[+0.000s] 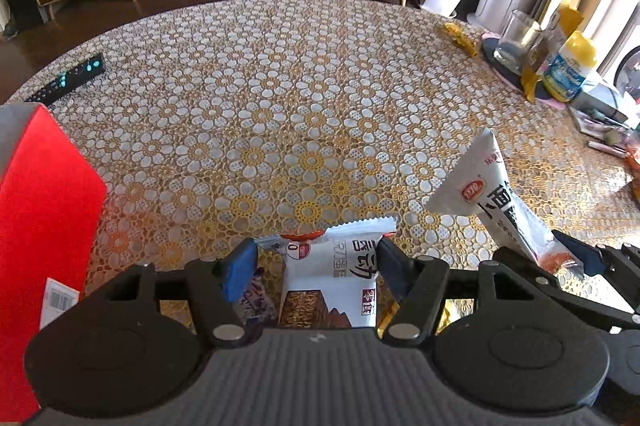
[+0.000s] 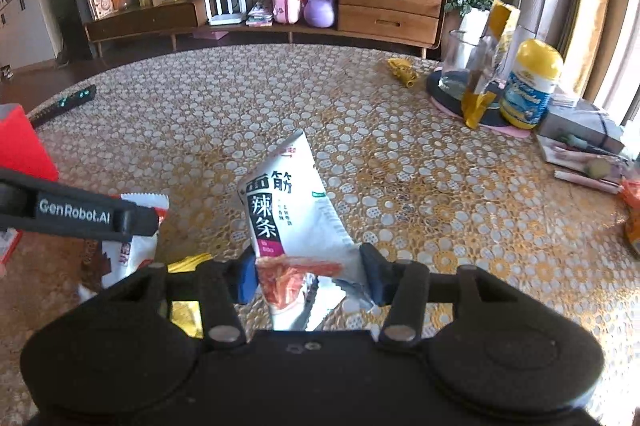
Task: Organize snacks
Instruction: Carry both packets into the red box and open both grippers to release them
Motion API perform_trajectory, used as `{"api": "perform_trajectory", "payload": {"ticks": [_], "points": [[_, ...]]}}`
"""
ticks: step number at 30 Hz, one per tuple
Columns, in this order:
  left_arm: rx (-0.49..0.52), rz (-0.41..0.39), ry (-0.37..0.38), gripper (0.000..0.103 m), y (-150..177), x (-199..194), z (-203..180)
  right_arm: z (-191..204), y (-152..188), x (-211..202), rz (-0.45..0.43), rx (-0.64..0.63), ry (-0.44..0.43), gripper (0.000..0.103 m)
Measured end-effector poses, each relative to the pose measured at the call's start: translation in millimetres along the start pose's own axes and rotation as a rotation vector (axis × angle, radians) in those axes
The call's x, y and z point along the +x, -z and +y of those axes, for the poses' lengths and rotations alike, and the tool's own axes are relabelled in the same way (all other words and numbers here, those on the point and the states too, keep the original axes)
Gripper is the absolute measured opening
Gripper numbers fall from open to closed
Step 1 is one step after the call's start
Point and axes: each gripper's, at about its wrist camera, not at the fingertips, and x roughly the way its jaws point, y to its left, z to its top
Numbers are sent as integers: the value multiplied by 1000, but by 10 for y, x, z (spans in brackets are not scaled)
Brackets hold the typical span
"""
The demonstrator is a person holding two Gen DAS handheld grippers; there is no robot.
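Gripping two snack packets above the tabletop

Left hand-held gripper clamps a white-and-brown snack packet; more wrappers lie beneath it. Right hand-held gripper pinches the white spicy-strip packet by its lower end, top tilted up. Both hang over the tabletop's near edge, red box leftward.

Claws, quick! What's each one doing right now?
Left claw: closed on the white and brown snack packet.
Right claw: closed on the white spicy-strip packet, lifted off the table.
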Motion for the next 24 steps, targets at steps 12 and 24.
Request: {"api": "perform_trajectory", "payload": {"ticks": [12,24], "points": [[2,-44,54,64,202,-504,145,159,201,-639,-31,-15,15,49],[23,-65,81,64,442,-1091,356,483,377,-1247,-59,-41,15,49]]}}
